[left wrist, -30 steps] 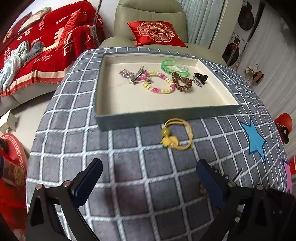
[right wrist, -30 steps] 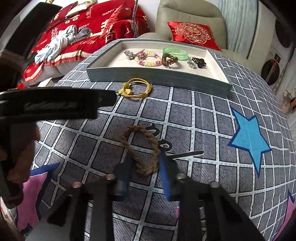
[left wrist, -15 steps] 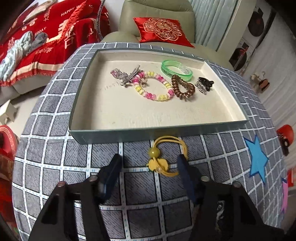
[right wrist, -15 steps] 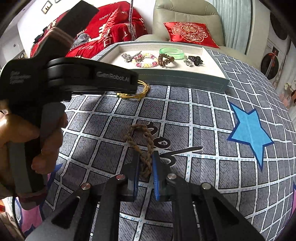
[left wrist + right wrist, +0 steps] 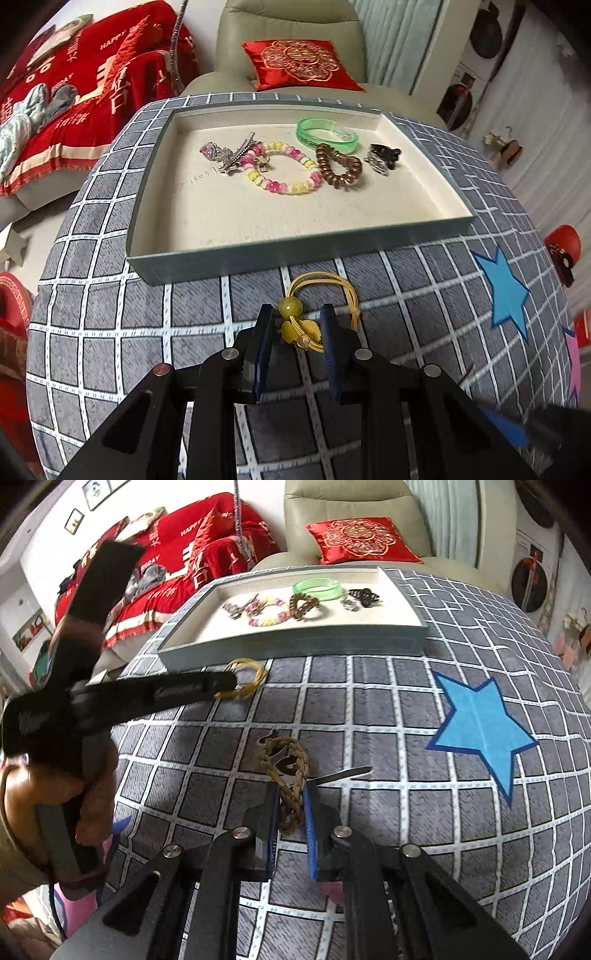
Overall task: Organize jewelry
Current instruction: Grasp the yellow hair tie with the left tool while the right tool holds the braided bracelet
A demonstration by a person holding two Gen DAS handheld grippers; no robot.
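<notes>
The left gripper (image 5: 297, 325) has just been closing its fingers around the yellow tie (image 5: 317, 310), just before the tray (image 5: 295, 254). The right gripper (image 5: 290, 805) pinches the braid (image 5: 286, 775), farther from the tray. Lift both gently over its wall.

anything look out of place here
Two pieces lie outside the tray, on the checked cloth: the yellow hair tie between the left hand-held gripper fingers, which have just been closing, and the braided brown band pinched by the right hand-held gripper.
</notes>
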